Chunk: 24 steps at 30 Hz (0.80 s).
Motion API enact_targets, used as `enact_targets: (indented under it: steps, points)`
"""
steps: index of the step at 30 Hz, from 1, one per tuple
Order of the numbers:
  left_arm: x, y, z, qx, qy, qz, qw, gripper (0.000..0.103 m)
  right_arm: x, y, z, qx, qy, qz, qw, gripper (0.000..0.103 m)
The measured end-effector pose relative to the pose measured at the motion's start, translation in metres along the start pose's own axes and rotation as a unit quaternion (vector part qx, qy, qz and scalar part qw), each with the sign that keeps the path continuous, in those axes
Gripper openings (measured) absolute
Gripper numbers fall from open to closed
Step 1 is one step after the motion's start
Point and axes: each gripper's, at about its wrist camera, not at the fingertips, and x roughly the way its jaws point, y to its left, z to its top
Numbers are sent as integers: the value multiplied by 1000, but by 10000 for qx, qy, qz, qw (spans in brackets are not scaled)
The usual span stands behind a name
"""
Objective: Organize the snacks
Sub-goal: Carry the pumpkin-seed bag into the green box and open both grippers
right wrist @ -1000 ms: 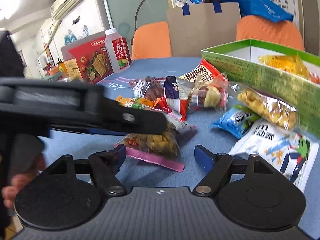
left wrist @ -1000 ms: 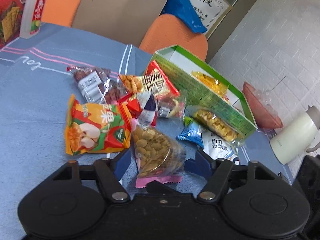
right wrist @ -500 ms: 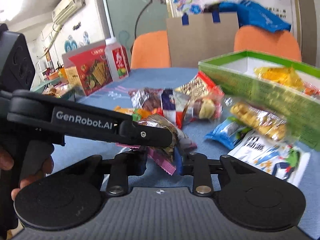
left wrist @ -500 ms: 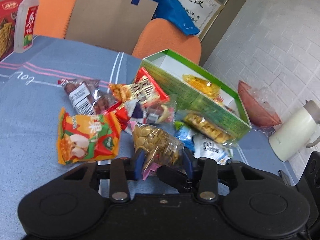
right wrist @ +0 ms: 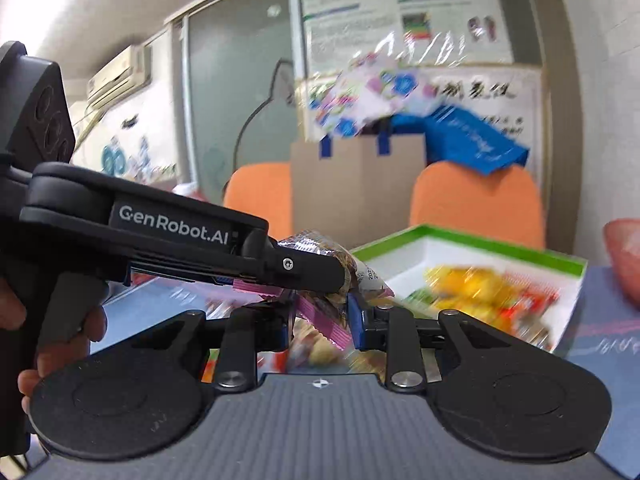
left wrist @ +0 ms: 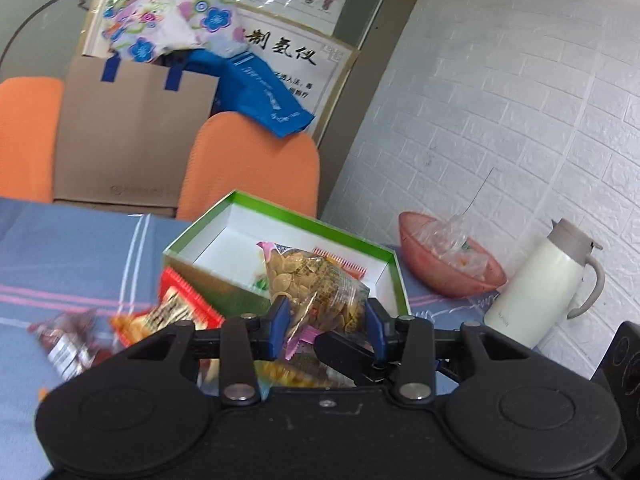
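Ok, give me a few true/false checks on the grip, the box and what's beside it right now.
1. The left hand-held gripper is shut on the seed packet. True.
2. The right hand-held gripper is open and holds nothing. False: it is shut on the same seed packet's pink sealed edge.
3. The green box is empty. False: yellow and red snack packets lie inside it.
4. A white thermos jug stands by the brick wall, next to a pink bowl. True.
5. The seed packet lies flat on the tablecloth. False: it is held up in front of the box.
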Motion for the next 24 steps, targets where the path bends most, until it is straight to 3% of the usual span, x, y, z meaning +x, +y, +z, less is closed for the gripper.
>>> enact_targets:
  steps: [9, 16, 17, 18, 19, 20, 21, 24]
  points:
    - [67, 9, 29, 158, 35, -30, 9999, 79, 49, -49, 10, 236, -137, -256, 9993, 48]
    - [100, 32, 35, -34, 131, 152, 9998, 81, 81, -60, 5, 355, 0, -306, 9989, 47]
    - [105, 36, 34, -42, 158, 197, 9997, 86, 86, -60, 3, 370, 43, -313, 9988, 50]
    - [109, 39, 32, -67, 225, 297, 9993, 103, 91, -61, 1, 366, 110, -289, 9989, 61]
    - [112, 43, 30, -127, 316, 493, 9982, 103, 97, -62, -2, 334, 273, -247, 9988, 71]
    - [111, 47, 27, -224, 325, 737, 9965, 103, 102, -62, -5, 327, 483, -300, 9978, 94]
    - [106, 51, 24, -320, 207, 857, 9956, 103, 100, -63, -7, 363, 544, -374, 9972, 96]
    - [86, 61, 20, -603, -16, 737, 9955, 103, 82, -66, -12, 468, 389, -250, 9978, 96]
